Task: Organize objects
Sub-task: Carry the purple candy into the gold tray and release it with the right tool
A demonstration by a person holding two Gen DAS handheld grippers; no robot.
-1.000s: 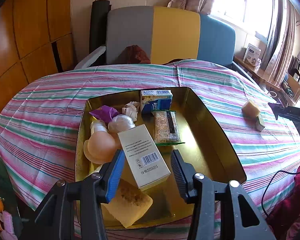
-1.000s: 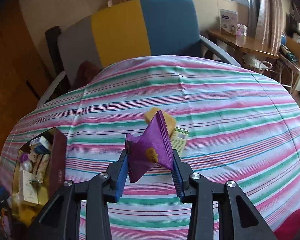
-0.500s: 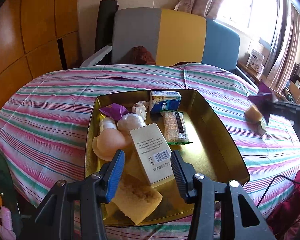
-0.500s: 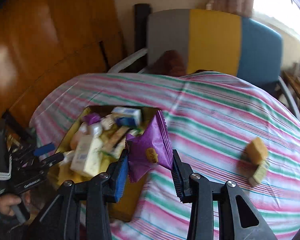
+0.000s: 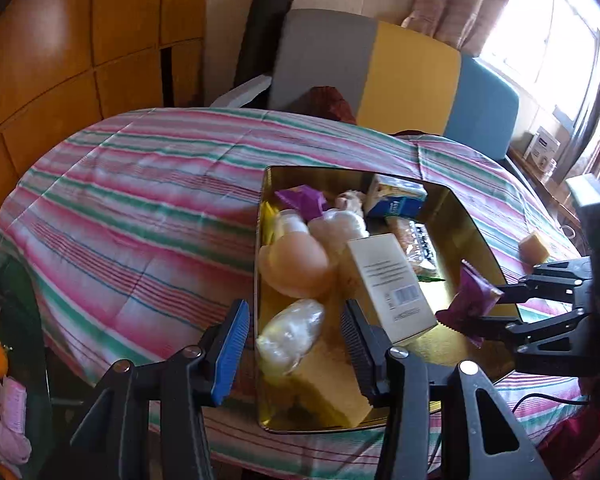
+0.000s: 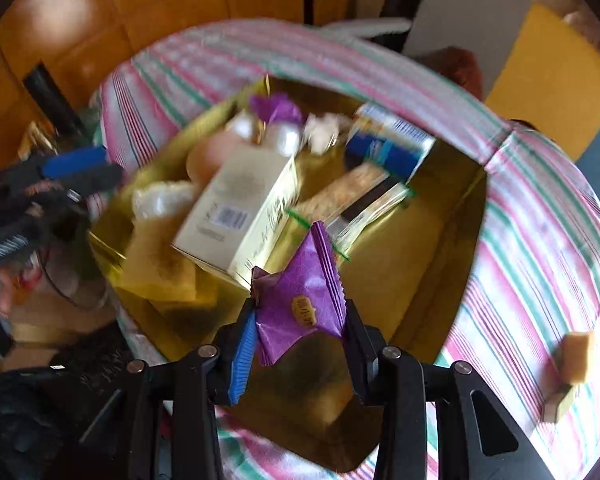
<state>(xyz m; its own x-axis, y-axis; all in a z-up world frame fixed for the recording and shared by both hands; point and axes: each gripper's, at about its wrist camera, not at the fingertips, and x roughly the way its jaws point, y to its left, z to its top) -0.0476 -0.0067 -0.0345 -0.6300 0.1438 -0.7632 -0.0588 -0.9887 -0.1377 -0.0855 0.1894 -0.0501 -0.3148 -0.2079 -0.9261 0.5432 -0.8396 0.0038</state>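
Your left gripper (image 5: 292, 344) sits at the near left edge of the gold tray (image 5: 476, 236), its jaws spread apart with nothing between them; the blue-padded finger hangs over the striped cloth (image 5: 140, 200) outside the tray wall, the black one over the tray's near end. Just ahead of it inside the tray lie a clear wrapped lump (image 5: 290, 332) and a yellow sponge (image 5: 332, 384). Further in along the left side you have a peach-coloured round thing (image 5: 296, 264), a small purple packet (image 5: 304, 200) at the far corner, and pale wrapped pieces (image 5: 340, 224) beside it. A white box (image 5: 392, 284) with a barcode lies tilted across the middle, resting on the things under it. Behind it are a blue carton (image 5: 396, 200) and a cracker pack (image 5: 418, 240).

To the right, your right gripper (image 6: 300, 320) is clamped on a purple pouch (image 6: 300, 296) and holds it in the air above the bare right part of the tray; from the left camera the pouch (image 5: 470, 300) shows over the tray's right side. The right camera's view is blurred, so finer detail of the tray contents cannot be read there.

Furthest right, out on the cloth and well apart from the tray, sit a yellow block (image 5: 534, 246) and a small box (image 6: 560, 400) just beside it.
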